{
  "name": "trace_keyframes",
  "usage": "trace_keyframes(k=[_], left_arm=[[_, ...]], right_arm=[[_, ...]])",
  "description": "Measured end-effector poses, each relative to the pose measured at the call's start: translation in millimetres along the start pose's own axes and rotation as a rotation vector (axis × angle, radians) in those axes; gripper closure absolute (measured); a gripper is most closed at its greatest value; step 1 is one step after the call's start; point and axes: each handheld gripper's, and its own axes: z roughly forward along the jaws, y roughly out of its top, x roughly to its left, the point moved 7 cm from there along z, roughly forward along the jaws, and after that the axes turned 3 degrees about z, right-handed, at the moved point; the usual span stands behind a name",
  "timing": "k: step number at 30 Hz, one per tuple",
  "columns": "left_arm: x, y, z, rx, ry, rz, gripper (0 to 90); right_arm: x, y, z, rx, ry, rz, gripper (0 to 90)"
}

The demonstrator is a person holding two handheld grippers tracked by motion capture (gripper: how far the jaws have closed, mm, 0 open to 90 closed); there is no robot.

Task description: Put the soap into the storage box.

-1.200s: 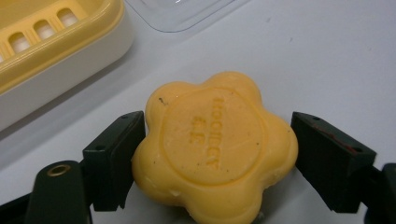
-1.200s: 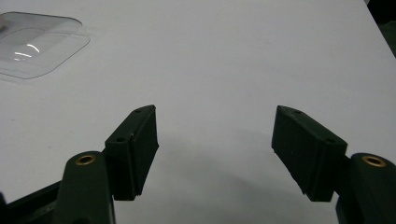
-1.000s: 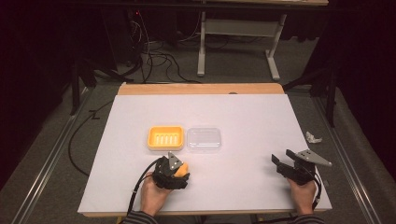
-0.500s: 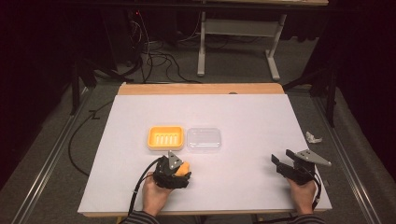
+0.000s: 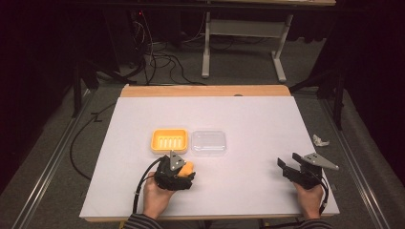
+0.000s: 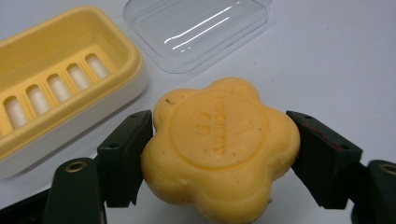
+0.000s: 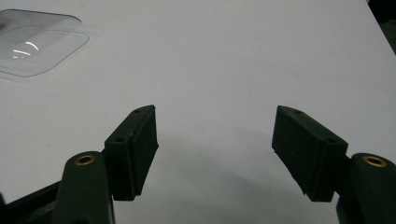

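The soap dish [image 6: 56,79] is cut off at the left gripper view's left edge.

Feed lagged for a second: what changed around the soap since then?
The left hand-held gripper has just closed on the flower-shaped soap, pads pressing both sides. The yellow soap dish, clear lid and open right hand-held gripper stayed put.

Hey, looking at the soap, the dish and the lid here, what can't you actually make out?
- Soap: the stamped lettering is too shallow and soft to read in the left gripper view; its underside is hidden, so contact with the table cannot be told.
- Soap in the high view: mostly covered by the left gripper.
- Yellow soap dish: cut off by the left edge.
- Clear lid: cut off by the right gripper view's left edge.
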Motion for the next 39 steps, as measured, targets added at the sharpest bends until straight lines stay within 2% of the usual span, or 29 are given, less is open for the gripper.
trace_keyframes(k=[15, 21, 24, 29, 33, 37, 39], left_arm=[[18.0, 16.8, -13.6, -0.026, 0.037, 0.003, 26.7], [25.1, 20.6, -18.4, -0.045, 0.043, -0.03, 26.7], [28.2, 21.5, -19.0, -0.041, 0.05, -0.028, 26.7], [36.5, 25.1, -21.1, -0.045, 0.06, -0.048, 26.7], [43.7, 30.7, -22.0, -0.062, 0.07, -0.057, 26.7], [50.4, 34.8, -22.5, -0.09, 0.06, -0.095, 26.7], [52.7, 34.8, -21.8, -0.086, 0.065, -0.099, 26.7]], right_arm=[[0.4, 0.3, -1.4, -0.011, 0.003, 0.002, 31.5], [1.2, -0.1, -0.8, -0.004, 0.001, -0.007, 31.5], [0.8, -0.1, -0.8, -0.003, 0.002, -0.003, 31.5], [1.3, 0.2, -1.1, -0.009, 0.0, -0.013, 31.5], [1.3, 0.1, -0.9, -0.007, -0.001, -0.016, 31.5], [1.4, -0.1, -0.8, -0.004, -0.004, -0.011, 31.5], [0.7, -0.1, -0.5, -0.001, -0.004, -0.004, 31.4]])
